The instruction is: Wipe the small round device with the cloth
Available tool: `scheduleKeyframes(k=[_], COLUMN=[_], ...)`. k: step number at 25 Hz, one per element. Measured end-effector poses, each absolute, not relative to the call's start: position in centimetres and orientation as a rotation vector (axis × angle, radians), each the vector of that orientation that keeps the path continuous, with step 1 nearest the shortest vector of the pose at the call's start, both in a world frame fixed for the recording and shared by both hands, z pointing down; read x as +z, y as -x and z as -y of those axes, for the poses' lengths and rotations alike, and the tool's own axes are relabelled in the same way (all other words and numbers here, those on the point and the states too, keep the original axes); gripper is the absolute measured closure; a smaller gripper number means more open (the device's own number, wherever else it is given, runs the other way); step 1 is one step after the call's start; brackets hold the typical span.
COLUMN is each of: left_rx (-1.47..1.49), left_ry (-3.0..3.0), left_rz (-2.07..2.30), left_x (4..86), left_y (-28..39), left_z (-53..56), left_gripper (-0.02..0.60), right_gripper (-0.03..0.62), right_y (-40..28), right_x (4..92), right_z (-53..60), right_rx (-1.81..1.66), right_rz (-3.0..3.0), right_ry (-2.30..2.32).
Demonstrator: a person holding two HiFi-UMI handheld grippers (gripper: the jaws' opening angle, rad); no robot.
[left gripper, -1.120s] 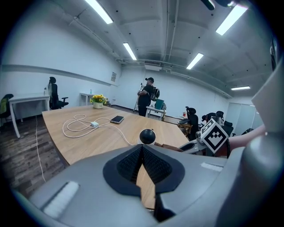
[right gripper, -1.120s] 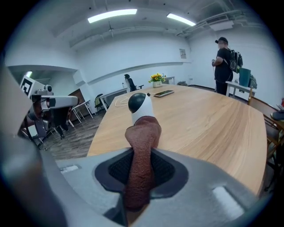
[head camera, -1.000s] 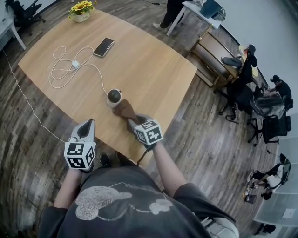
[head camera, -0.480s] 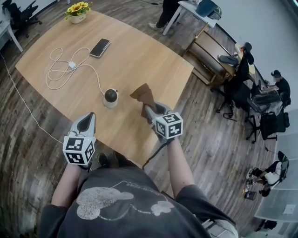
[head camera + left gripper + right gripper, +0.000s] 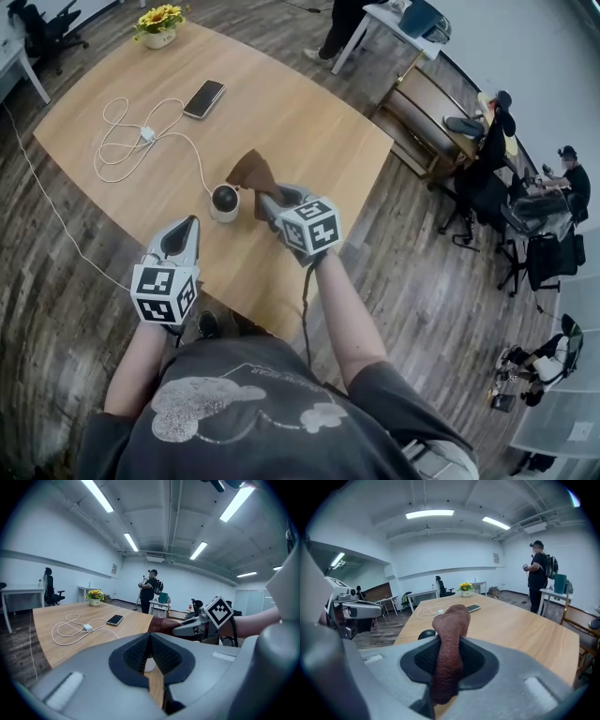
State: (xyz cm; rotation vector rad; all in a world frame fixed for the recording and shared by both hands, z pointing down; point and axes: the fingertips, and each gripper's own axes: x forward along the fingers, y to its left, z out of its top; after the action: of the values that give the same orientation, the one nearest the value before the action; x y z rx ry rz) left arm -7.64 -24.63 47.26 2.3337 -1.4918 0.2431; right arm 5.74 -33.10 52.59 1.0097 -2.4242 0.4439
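The small round device, a dark dome on a white base, stands on the wooden table near its front edge. My right gripper is shut on a brown cloth, which sticks up from the jaws just right of and above the device. In the right gripper view the cloth fills the jaws and the device peeks out to their left. My left gripper hovers left of the device, shut and holding nothing. In the left gripper view a white bit of the device shows beyond the pads.
A phone and a looped white cable with a charger lie further back on the table. A sunflower pot stands at the far corner. Benches, chairs and seated people are on the right; one person stands by a desk.
One second ago the cloth was down against the device. The right gripper then lifted it away to the right and has now swung back left beside the device. The left gripper barely moved.
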Motion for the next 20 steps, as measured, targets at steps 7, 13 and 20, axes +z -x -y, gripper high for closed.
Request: scheduleKeyframes(k=[7,13,20], left_rx=[0.268,0.271,0.290], left_ry=[-2.281,-2.231,-2.189], left_rz=[1.528,1.535,1.552], left_x=[48.3,49.4,50.5], left_y=[8.4,8.1,8.7], left_z=[25.1,25.1,24.4], left_gripper=[0.563,0.563,0.563], right_gripper=[0.514,0.514,0.514], right_y=[-3.8,-3.1,-3.2], right_x=[57.4,60.9,63.0], right_z=[32.7,31.7,31.0], right_rx=[0.489,0.525,0.549], right_rz=[2.367,2.300,2.237], right_ry=[-0.894,-0.798,-0.743])
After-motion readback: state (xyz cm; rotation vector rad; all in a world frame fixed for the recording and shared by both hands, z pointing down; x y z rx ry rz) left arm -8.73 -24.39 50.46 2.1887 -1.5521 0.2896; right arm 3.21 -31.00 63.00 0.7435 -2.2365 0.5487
